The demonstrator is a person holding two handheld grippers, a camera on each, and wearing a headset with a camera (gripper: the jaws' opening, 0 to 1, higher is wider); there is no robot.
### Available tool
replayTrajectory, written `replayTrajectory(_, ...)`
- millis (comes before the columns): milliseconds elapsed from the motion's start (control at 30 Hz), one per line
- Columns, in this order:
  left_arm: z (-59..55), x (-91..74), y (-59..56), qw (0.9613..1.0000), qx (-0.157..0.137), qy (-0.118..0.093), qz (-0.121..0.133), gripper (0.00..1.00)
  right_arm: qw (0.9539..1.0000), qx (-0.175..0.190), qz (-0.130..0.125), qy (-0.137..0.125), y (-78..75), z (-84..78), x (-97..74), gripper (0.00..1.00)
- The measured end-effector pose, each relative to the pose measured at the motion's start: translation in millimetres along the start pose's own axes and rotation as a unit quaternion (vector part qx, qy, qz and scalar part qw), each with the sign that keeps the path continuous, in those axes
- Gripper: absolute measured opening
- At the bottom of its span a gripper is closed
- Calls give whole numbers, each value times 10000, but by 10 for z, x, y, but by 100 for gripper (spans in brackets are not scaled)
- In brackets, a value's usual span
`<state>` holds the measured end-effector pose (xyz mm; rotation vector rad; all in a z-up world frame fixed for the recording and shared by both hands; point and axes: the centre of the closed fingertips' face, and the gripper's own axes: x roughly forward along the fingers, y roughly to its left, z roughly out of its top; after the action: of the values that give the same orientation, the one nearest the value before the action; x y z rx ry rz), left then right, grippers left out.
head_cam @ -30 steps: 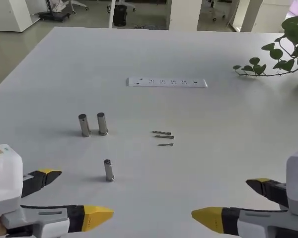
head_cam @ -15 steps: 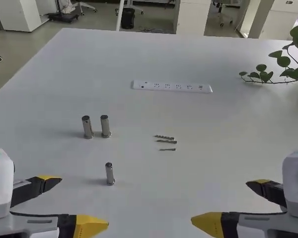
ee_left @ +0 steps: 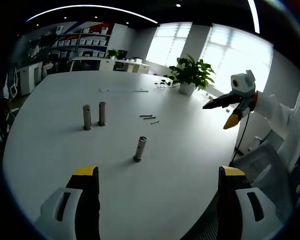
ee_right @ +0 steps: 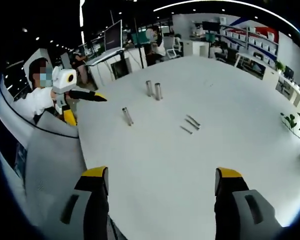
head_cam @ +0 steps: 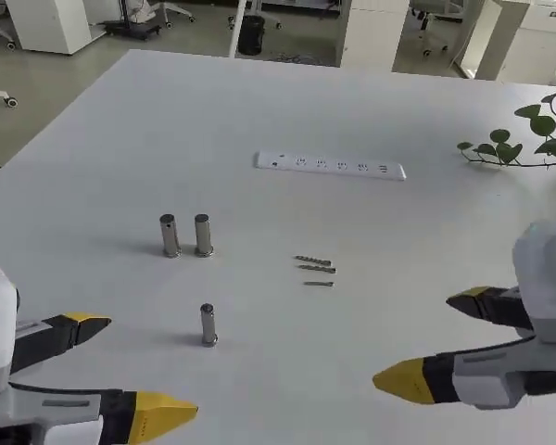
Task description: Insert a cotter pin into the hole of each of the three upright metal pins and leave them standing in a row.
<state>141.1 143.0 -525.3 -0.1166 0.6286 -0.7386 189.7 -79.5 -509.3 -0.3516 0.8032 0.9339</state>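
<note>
Three upright metal pins stand on the white table: two side by side (head_cam: 170, 235) (head_cam: 204, 235) and a third (head_cam: 208, 324) alone nearer me. The left gripper view shows the pair (ee_left: 87, 117) (ee_left: 102, 113) and the lone pin (ee_left: 139, 149). Three small cotter pins (head_cam: 315, 270) lie in a short stack right of the pair, also seen as cotter pins (ee_right: 188, 124) in the right gripper view. My left gripper (head_cam: 120, 366) hovers open at the near left, short of the lone pin. My right gripper (head_cam: 435, 343) is open at the near right, raised off the table. Both hold nothing.
A white power strip (head_cam: 331, 166) lies across the table's far middle. A leafy plant (head_cam: 528, 139) trails in at the far right edge. Office chairs and cabinets stand beyond the table's far edge (head_cam: 259, 63).
My right gripper has risen and tilted, moving slightly up-left. The head camera has shifted, so the table contents sit a little lower and to the right. The pins have not moved.
</note>
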Motion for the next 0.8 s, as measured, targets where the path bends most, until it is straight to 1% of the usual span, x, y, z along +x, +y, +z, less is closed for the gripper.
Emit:
replayTrajectory(100,-12,0,-17,10000,-33,6,-1,99,9996,-186,157,134,-29,48,17,84)
replayTrajectory(167,-27,-1,-26,10000,-51,26,12,99,9982,-382,228,403,-70,49,24,82)
replayTrajectory(200,-30,-4,-34,10000,-50,18,24,99,9977,-475,241,422,-89,71,36,80)
replayTrajectory(233,-30,-7,-36,10000,-60,8,33,99,9964,-681,275,426,-107,110,54,78)
replayTrajectory(267,-28,-11,-36,10000,-85,-8,44,99,9959,-713,316,465,-112,125,72,77)
replayTrajectory(300,-27,-14,-34,9999,-97,-17,53,99,9946,-776,413,555,-104,130,92,76)
replayTrajectory(333,-29,-20,-29,9999,-110,-16,72,99,9941,-806,445,579,-106,136,102,75)
replayTrajectory(400,-35,-29,-18,9999,-112,-5,101,99,9915,-1030,563,554,-126,200,174,71)
replayTrajectory(433,-37,-38,-15,9999,-105,-7,109,99,9906,-1086,636,529,-135,227,220,68)
replayTrajectory(467,-36,-43,-15,9999,-110,-13,109,99,9906,-1059,670,540,-153,237,256,66)
replayTrajectory(500,-33,-50,-10,9998,-132,-32,117,99,9907,-1043,672,556,-176,245,288,62)
replayTrajectory(567,-20,-65,4,9997,-189,-61,152,99,9882,-1205,688,649,-215,241,355,55)
replayTrajectory(600,-10,-72,5,9997,-183,-75,160,99,9870,-1284,654,705,-248,245,401,52)
replayTrajectory(633,7,-79,12,9996,-167,-96,187,99,9859,-1348,637,758,-263,237,423,50)
replayTrajectory(667,16,-81,15,9996,-164,-110,203,99,9835,-1462,646,851,-286,227,460,49)
replayTrajectory(733,30,-80,22,9995,-166,-125,222,99,9817,-1520,657,939,-311,226,533,48)
replayTrajectory(767,33,-79,23,9995,-165,-128,225,99,9817,-1500,637,983,-324,228,562,47)
replayTrajectory(800,37,-73,22,9995,-158,-130,226,99,9811,-1526,608,1026,-346,240,602,44)
